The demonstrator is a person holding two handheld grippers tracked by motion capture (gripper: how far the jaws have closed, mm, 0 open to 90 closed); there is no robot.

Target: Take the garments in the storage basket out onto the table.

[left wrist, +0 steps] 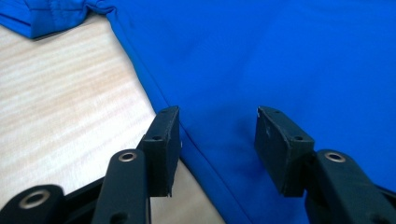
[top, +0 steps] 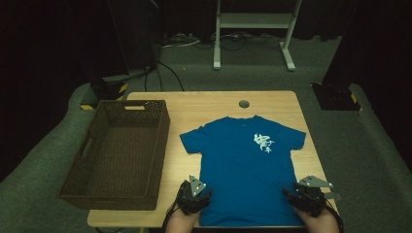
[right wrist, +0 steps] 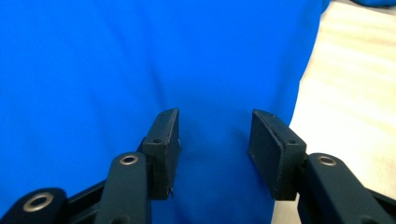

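Left gripper [top: 194,191] at bottom centre-left of the high view, jaws apart, straddling the left side edge of the blue T-shirt [top: 245,167] near its hem. Right gripper [top: 306,191] at bottom right, jaws apart over the shirt's right edge. Nothing clamped. T-shirt lies flat, centre-right on the wooden table [top: 194,109], white print upper right. Brown wicker basket [top: 119,153] sits left, apart from the shirt.
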